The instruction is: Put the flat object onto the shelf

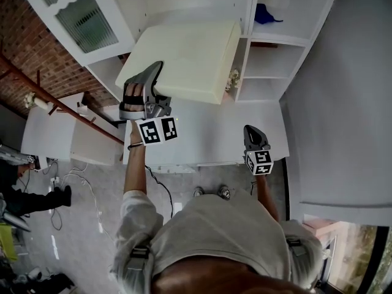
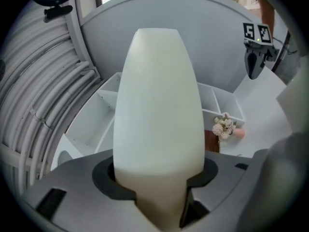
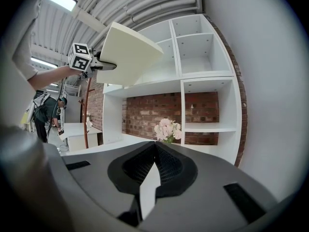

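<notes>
Overhead, a white shelf unit with open compartments rises ahead of both claws. A broad cream flat board hangs tilted in the air in front of it, not resting on any shelf, and reaches forward from the left gripper, whose jaws stand partly apart and clamp the board's near edge. Lower and to that claw's right, the right gripper is empty, its jaws together, pointing across a white counter toward a small bunch of pale flowers ahead of its tips.

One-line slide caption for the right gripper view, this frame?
Left hand-held gripper holds a cream flat board up beside the white shelf unit, flowers below.
</notes>
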